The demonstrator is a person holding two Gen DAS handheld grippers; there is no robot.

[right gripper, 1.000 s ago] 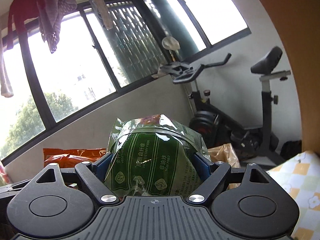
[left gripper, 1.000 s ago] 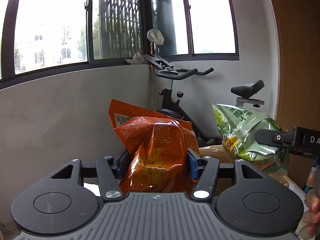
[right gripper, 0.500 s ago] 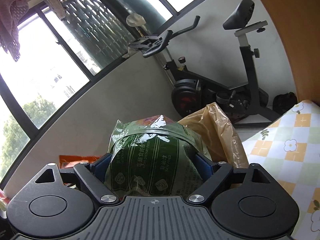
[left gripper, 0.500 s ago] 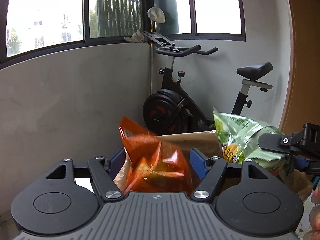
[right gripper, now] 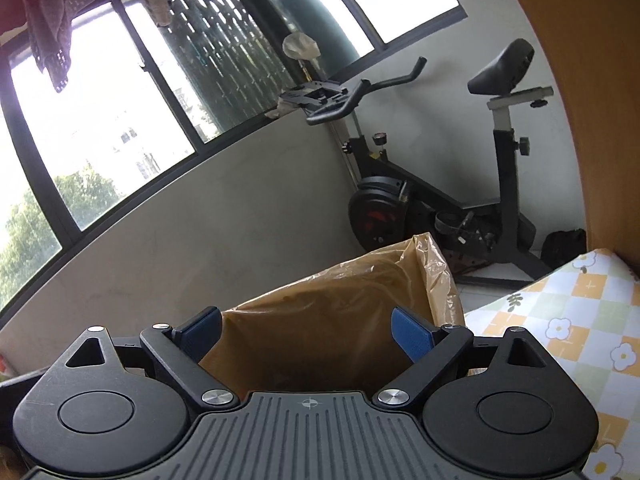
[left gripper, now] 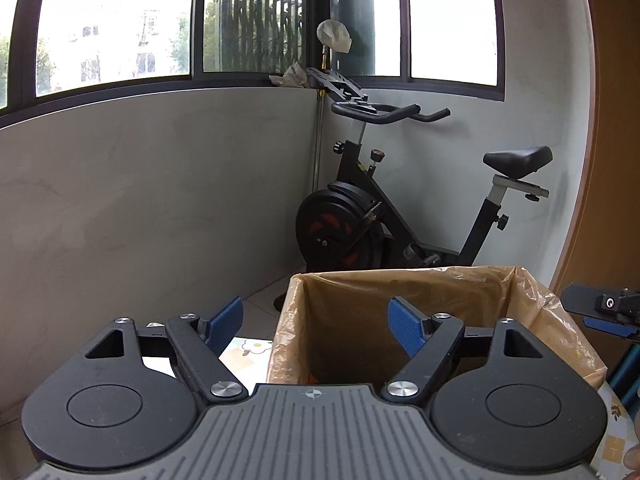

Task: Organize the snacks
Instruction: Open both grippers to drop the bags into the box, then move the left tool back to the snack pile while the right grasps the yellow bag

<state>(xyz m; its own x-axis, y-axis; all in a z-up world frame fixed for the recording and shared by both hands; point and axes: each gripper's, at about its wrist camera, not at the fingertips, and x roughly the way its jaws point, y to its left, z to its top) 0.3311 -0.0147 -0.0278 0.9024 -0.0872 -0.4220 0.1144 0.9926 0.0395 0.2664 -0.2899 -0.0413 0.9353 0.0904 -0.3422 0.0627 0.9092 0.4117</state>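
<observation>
Both your left tool (left gripper: 318,322) and right tool (right gripper: 306,332) now gape empty over the lined box (left gripper: 400,280); a second ago they gripped the orange and green snack bags. An orange sliver (left gripper: 312,380) shows inside, so both bags have likely dropped in.

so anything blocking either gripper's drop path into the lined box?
Nothing visible. Left gripper and right gripper both hang open, with nothing between their fingers, over the open top of the plastic-lined box; no lid or object covers it.
</observation>
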